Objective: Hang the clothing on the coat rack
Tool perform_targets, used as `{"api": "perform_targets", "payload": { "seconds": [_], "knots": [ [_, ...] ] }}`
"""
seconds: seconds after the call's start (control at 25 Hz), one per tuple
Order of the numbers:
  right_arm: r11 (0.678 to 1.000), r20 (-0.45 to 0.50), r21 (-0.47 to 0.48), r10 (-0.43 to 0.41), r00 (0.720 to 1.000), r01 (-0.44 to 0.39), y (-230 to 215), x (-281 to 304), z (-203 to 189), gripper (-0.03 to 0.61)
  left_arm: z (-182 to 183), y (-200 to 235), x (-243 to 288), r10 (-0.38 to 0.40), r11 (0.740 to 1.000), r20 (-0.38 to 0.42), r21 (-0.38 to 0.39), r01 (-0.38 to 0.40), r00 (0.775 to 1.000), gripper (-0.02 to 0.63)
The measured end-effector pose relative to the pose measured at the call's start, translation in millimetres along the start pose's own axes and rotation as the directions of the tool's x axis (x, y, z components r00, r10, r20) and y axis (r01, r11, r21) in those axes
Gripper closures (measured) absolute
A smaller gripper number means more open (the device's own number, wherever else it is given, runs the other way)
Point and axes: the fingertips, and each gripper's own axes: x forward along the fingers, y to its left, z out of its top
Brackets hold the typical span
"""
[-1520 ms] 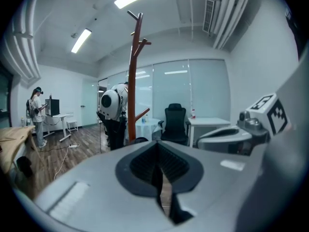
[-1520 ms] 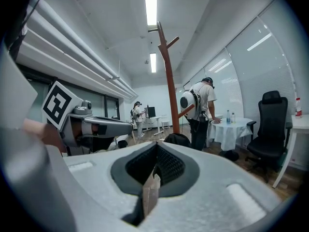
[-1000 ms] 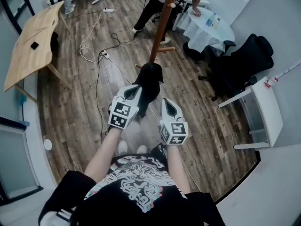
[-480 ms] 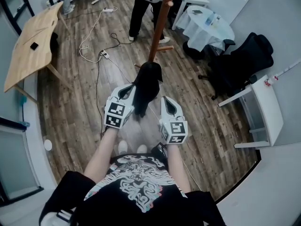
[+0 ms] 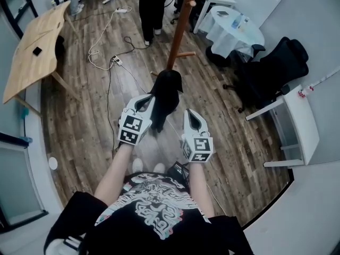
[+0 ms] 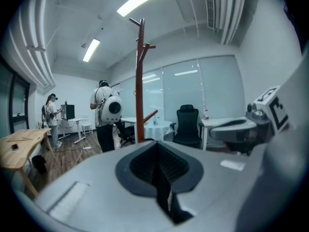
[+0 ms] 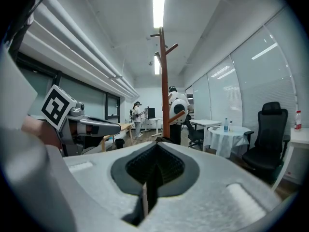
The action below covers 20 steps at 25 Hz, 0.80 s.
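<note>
Black clothing [image 5: 167,92] sits at 12 o'clock of the grippers, below the rack [image 5: 179,31] foot. Its long axis runs 12 to 6, broad end toward the rack. Left gripper [image 5: 146,100] and right gripper [image 5: 190,113]: jaws pressed together. Cable [image 5: 110,68] at 11, person [image 5: 151,4] at 12, chair [image 5: 271,68] at 2.

- Rack [image 5: 181,31]: top cut off by the picture's edge.
- Person [image 5: 150,12] left of the rack: cut off above the waist.
- Garment [image 5: 167,92] before the rack: its edge hides behind the left gripper [image 5: 149,102].
</note>
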Motion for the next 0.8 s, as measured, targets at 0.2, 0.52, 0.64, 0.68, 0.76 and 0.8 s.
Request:
{"api": "perform_targets", "payload": {
  "seconds": [0.2,0.52,0.64,0.68,0.76,0.8],
  "knots": [
    [1.000,-0.005,0.020,-0.007,1.000,0.007,-5,-1,-7,0.580,-7,-2,4,-0.011,1.000,-0.021,0.001,0.011,1.000,0.624],
    [1.000,0.015,0.019,-0.009,1.000,0.009,-17,-1,-4,0.580,-8,0,11,-0.008,1.000,-0.025,0.001,0.008,1.000,0.624],
    [1.000,0.014,0.021,-0.006,1.000,0.005,-19,1,-6,0.580,-9,-2,13,-0.008,1.000,-0.025,0.003,0.008,1.000,0.624],
    [1.000,0.015,0.022,-0.005,1.000,0.005,-20,2,-6,0.580,-8,-1,14,-0.008,1.000,-0.023,0.003,0.008,1.000,0.624],
    [1.000,0.018,0.020,-0.002,1.000,0.002,-22,4,-7,0.580,-8,-1,17,-0.007,1.000,-0.017,0.003,0.008,1.000,0.624],
    [1.000,0.020,0.019,0.000,1.000,0.000,-23,5,-7,0.580,-7,0,18,-0.008,1.000,-0.014,0.003,0.008,1.000,0.624]
  ]
}}
